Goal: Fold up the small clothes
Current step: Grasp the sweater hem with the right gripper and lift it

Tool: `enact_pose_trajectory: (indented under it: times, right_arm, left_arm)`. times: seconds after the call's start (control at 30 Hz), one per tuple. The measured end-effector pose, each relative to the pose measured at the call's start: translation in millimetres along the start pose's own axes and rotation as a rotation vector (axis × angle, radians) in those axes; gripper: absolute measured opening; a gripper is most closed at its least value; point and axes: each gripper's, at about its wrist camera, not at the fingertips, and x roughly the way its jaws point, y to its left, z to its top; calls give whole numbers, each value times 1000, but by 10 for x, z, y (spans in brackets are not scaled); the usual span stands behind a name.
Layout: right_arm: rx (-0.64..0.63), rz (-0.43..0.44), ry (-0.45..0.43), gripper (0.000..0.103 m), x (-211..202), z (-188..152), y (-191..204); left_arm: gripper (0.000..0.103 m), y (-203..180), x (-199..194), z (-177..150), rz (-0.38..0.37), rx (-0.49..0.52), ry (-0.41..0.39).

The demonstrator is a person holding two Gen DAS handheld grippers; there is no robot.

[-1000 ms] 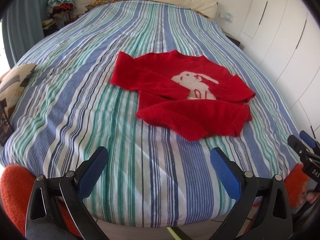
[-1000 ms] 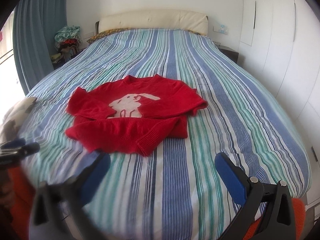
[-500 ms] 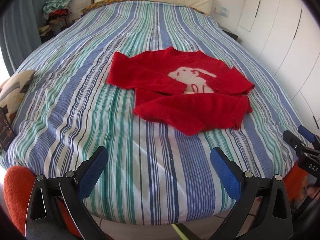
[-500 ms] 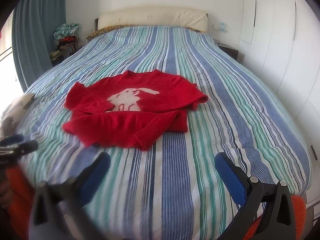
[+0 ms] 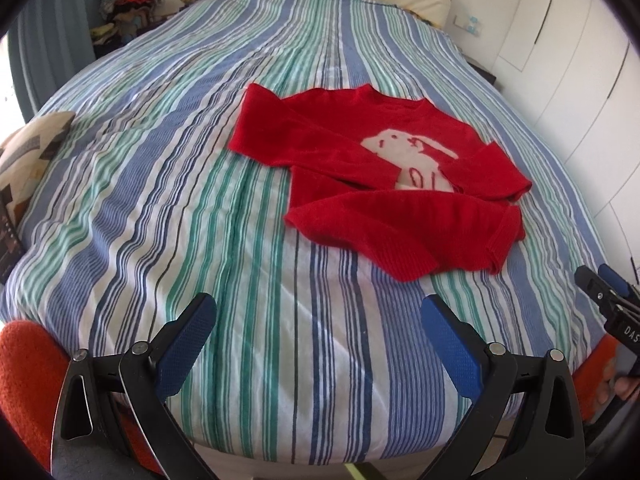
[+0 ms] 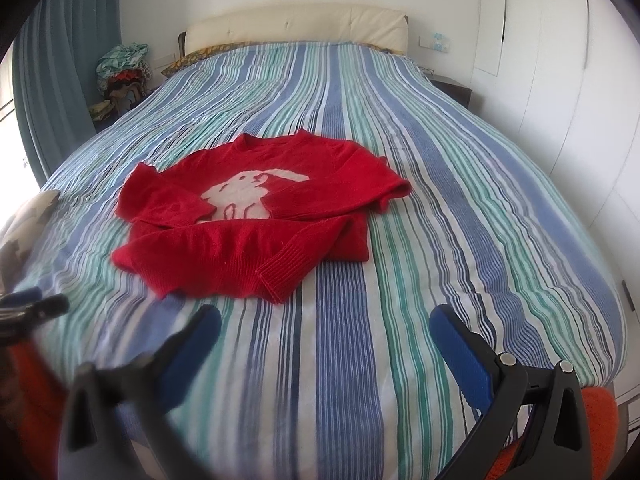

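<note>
Red knit sweater (image 5: 384, 184) with a white rabbit motif lies on the striped bed (image 5: 168, 184), both grippers held back near the foot end

Both sleeves are folded in across the front and the hem is turned up over the lower body, so the sweater (image 6: 256, 216) sits as a partly folded bundle around the middle of the bed (image 6: 460, 208). Left gripper (image 5: 318, 320) and right gripper (image 6: 326, 324) hover with jaws spread wide and empty, well apart from the cloth
</note>
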Motion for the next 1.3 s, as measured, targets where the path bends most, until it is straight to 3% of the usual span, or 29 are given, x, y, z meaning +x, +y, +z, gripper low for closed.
enact_pose_trajectory:
  times: [0.13, 0.3, 0.37, 0.4, 0.5, 0.53, 0.67, 0.73, 0.8, 0.9, 0.97, 1.03, 1.13, 1.17, 1.2, 1.23, 1.3]
  right_arm:
    - [41, 70, 61, 103, 506, 381, 59]
    - [184, 89, 175, 101, 1393, 644, 257]
    - [186, 37, 232, 90, 1680, 547, 281]
    - [199, 29, 266, 70, 1772, 466, 224]
    - [317, 122, 282, 39, 1684, 218, -162]
    - [340, 147, 289, 36, 1600, 153, -278]
    - [384, 167, 286, 35, 1201, -57, -584]
    - [388, 134, 277, 35, 1065, -148, -665]
    - [426, 164, 259, 35, 1023, -210, -761]
    - [477, 224, 238, 48, 1071, -248, -840]
    - [464, 276, 219, 50, 1067, -201, -795]
    - [431, 333, 200, 65, 1040, -133, -688]
    - [317, 329, 212, 69, 1156, -34, -429]
    - [287, 328, 235, 65, 1261, -42, -369]
    - [269, 317, 263, 31, 1378, -63, -349]
    - [265, 294, 291, 6, 1461, -90, -366]
    - [343, 330, 290, 5, 1382, -99, -516]
  left_arm:
    - [102, -39, 162, 211, 15, -26, -20]
    - [102, -179, 117, 60, 51, 57, -40]
    - [102, -164, 110, -71, 78, 96, -27]
    - [102, -132, 108, -139, 90, 106, -18]
    - [102, 14, 136, -279, 104, 88, 9]
    - [102, 58, 157, -290, 101, 73, 17]
    - [102, 110, 274, -188, 71, 27, 36]
    - [102, 94, 339, -134, 27, 22, 41]
    - [102, 91, 488, -100, -10, 18, 87]
    - [101, 122, 586, -125, -17, -9, 126]
    - [101, 109, 537, -171, -11, 4, 112]
    - [101, 85, 481, -212, -5, 32, 95]
    - [101, 70, 463, -241, -15, 45, 97]
    - [101, 71, 460, -243, -18, 44, 103]
    - [101, 91, 446, -239, -16, 40, 104]
    - [101, 117, 418, -238, -18, 29, 102]
    - [101, 197, 361, -244, -53, -16, 99]
